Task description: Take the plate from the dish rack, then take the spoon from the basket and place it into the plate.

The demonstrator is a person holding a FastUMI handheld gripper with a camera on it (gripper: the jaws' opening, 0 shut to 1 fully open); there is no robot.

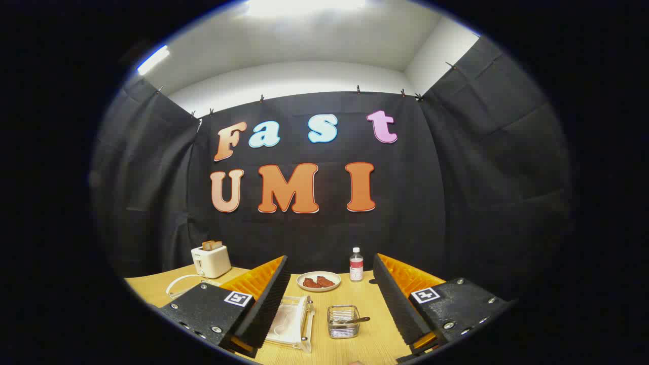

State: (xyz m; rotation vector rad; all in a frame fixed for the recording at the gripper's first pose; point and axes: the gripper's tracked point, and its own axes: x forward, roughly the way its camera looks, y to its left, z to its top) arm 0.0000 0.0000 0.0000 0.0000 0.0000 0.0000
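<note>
Hovering wide open and empty, the gripper [332, 304] faces the clear plastic dish rack [293, 324] holding a white plate [288, 320] beside its left finger (edge-on, long axis running near to far); the spoon [352, 320] lies across a small wire basket [343, 321] just right.

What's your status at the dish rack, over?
Gripper jaws open, nothing held, above the table. Plate in dish rack by the left jaw. Spoon in basket between the jaws. Nothing blocking.
</note>
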